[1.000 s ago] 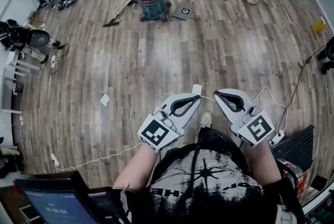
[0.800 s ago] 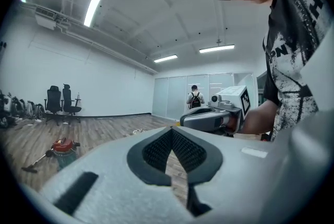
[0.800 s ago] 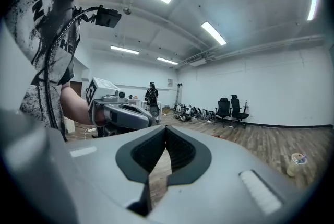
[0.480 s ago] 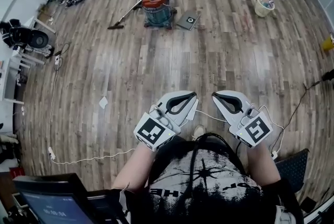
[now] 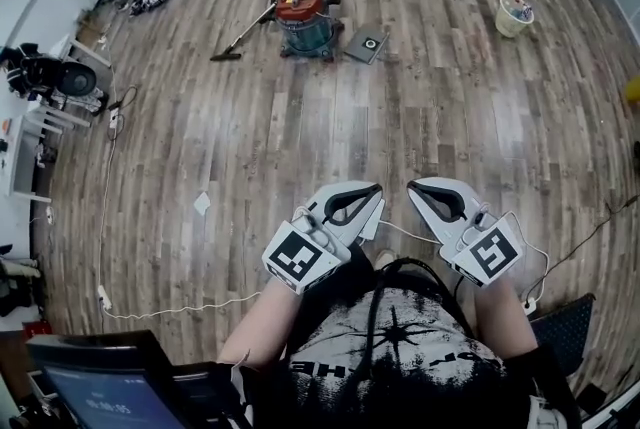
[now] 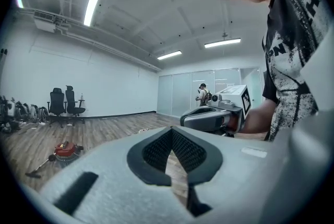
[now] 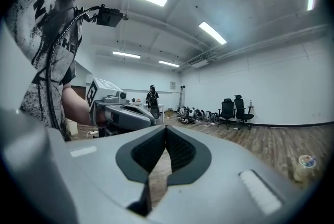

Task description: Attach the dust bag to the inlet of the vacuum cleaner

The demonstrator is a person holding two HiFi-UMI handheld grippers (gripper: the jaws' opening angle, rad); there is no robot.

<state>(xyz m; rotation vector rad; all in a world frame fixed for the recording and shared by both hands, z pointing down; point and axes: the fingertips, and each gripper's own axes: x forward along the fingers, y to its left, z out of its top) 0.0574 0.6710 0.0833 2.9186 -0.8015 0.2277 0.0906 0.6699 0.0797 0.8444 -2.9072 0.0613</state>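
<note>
Both grippers are held level in front of the person's chest. The left gripper (image 5: 374,191) has its jaws fully together with nothing between them, and so does the right gripper (image 5: 414,189). Their own views show only bare floor through the gap behind the pads.

Change over the last second: the person walks forward. The paper scrap (image 5: 202,204) on the wooden floor (image 5: 300,137) has slid down the head view towards the body. The white card that lay ahead of the left gripper now sits tucked at its edge. The jaws have not moved at all.

The vacuum cleaner (image 5: 305,17), a red-topped canister, stands well apart, far up the room, with its hose and wand (image 5: 243,39) trailing to the left. A flat grey square (image 5: 366,44) with a round mark lies just beside it on the right and is probably the dust bag. The inlet is too small to make out from here. A pale bucket (image 5: 515,15) stands off to the right.

Judgement: this is the approach stage, and nothing of the attachment has begun. Most of the walk is still ahead. The jaws must open before the bag can be taken.
</note>
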